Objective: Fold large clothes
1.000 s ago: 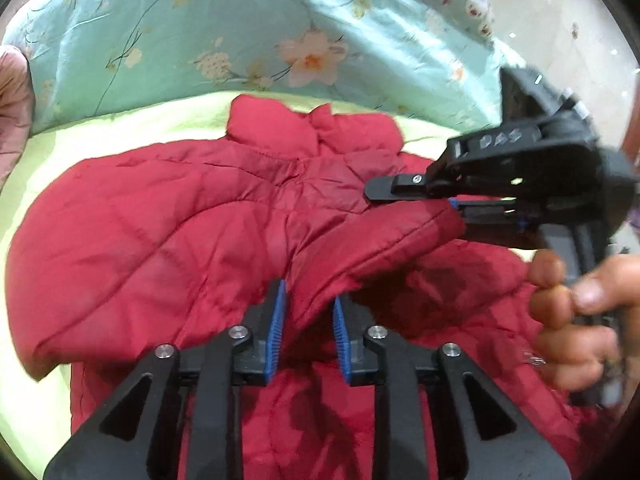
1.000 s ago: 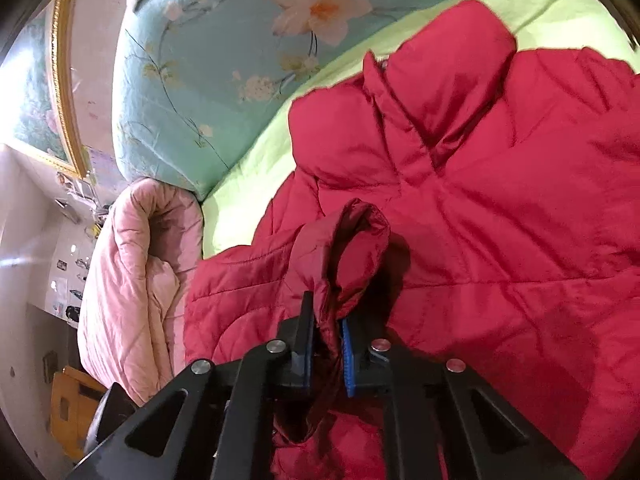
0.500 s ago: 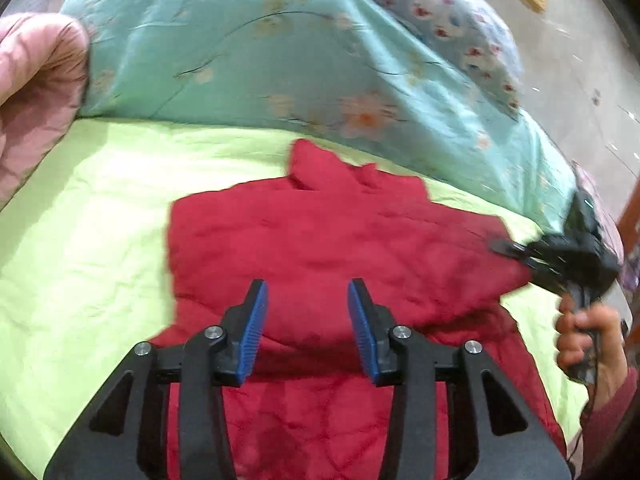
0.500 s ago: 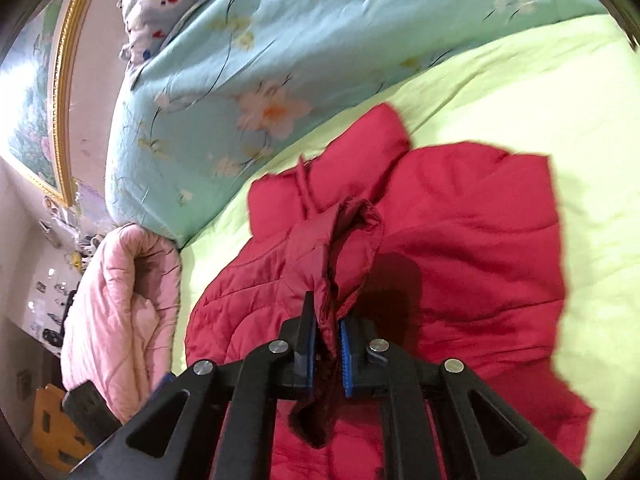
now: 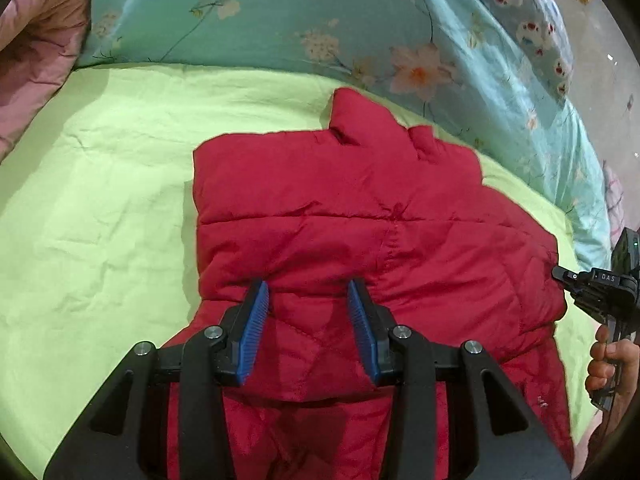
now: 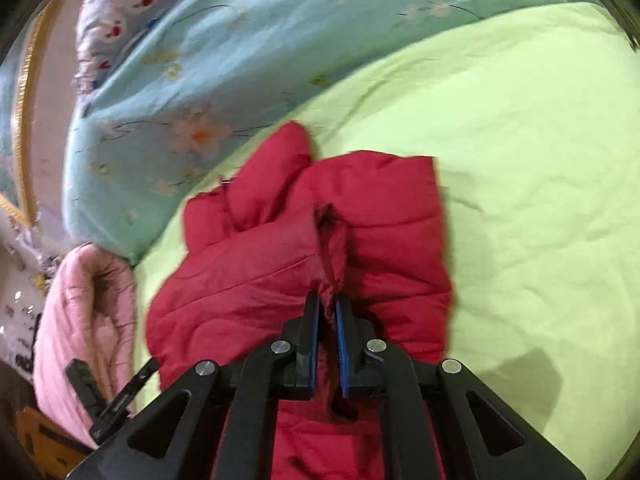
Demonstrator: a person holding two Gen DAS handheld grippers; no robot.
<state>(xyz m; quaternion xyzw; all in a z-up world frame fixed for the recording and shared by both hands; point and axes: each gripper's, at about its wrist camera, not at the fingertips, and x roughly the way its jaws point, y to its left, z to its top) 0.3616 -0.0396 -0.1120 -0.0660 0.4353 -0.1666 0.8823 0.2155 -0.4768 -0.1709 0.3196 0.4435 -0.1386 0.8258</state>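
A red quilted jacket (image 5: 360, 208) lies on the lime-green sheet (image 5: 100, 200), collar toward the far quilt, with one side folded over its body. My left gripper (image 5: 307, 286) hovers over the jacket's middle, open, its blue pads apart with nothing pinched between them. At the right edge of the left wrist view, my right gripper (image 5: 560, 276) sits at the jacket's side, held by a hand (image 5: 608, 356). In the right wrist view, my right gripper (image 6: 328, 300) is shut on a thin fold of the jacket (image 6: 248, 272), at the sleeve's end.
A teal floral quilt (image 5: 280, 20) is piled along the far side, with a cartoon-print pillow (image 5: 520, 12) behind it. A pink quilt (image 5: 36, 40) lies at the left. Bare green sheet spreads left of the jacket. A cardboard box (image 6: 44, 440) is beyond the bed.
My left gripper let go of the red fabric, opened and drew back. My right gripper, still gripping the sleeve, drew away to the jacket's side, and the folded part now lies flat.
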